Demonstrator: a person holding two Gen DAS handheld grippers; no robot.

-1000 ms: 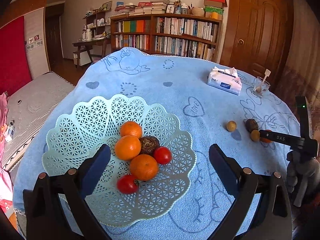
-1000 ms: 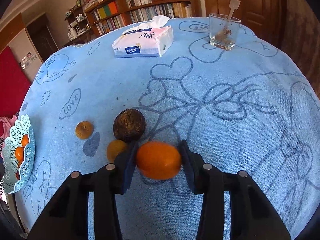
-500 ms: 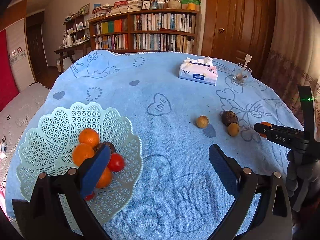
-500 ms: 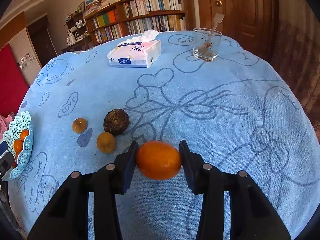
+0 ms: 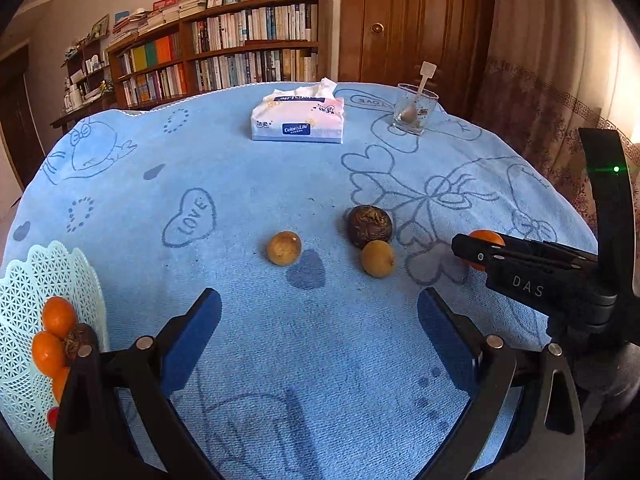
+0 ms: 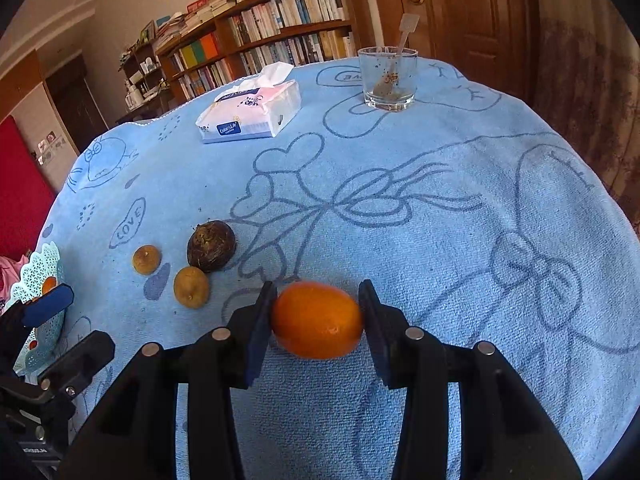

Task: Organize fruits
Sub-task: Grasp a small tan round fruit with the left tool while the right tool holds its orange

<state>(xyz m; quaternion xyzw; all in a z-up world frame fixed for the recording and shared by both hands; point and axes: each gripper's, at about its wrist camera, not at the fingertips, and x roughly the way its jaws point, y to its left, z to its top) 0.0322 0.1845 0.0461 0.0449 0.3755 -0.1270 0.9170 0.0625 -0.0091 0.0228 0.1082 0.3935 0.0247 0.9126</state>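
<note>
My right gripper is shut on an orange, held just above the blue cloth; from the left wrist view it shows at the right with the orange peeking out. My left gripper is open over bare cloth. Ahead of it lie a dark brown round fruit and two small tan fruits. The pale mint lattice basket at the far left holds oranges, a dark fruit and a red one.
A tissue pack and a glass with a spoon stand at the back of the round table. Bookshelves and a wooden door lie beyond. The table edge curves away on the right.
The left gripper has swung right, from over the basket to face the loose fruits. The right gripper has lifted the orange up and back from the other fruits.
</note>
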